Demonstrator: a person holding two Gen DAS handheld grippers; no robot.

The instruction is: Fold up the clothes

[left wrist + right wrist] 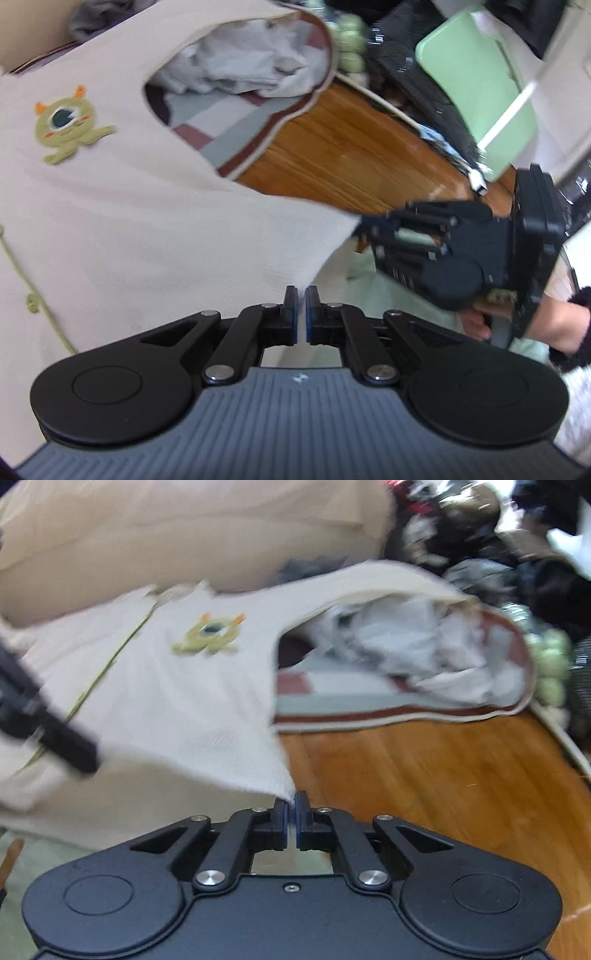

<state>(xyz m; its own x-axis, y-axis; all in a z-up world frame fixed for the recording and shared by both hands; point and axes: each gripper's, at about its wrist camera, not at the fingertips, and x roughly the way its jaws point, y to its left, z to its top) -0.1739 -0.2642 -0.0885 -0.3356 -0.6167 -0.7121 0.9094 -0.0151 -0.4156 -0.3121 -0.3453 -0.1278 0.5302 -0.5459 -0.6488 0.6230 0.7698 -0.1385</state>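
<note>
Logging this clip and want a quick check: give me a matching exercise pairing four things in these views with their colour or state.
Things:
1. top
2. monster patch
3. chair
4. left gripper

Descriptions:
A. pale green
B. cream, held up at its edge
C. shut on cloth
D. olive with orange horns

Pairs: 1-B, 2-D, 3-A, 4-C

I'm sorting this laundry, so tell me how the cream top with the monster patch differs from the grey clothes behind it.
The cream top is spread fairly flat; the grey clothes lie crumpled in a heap. The top carries a green monster patch; the grey clothes look plain. Both grippers, left and right, pinch the top's edge; nothing holds the grey clothes. Both are unfolded.
</note>
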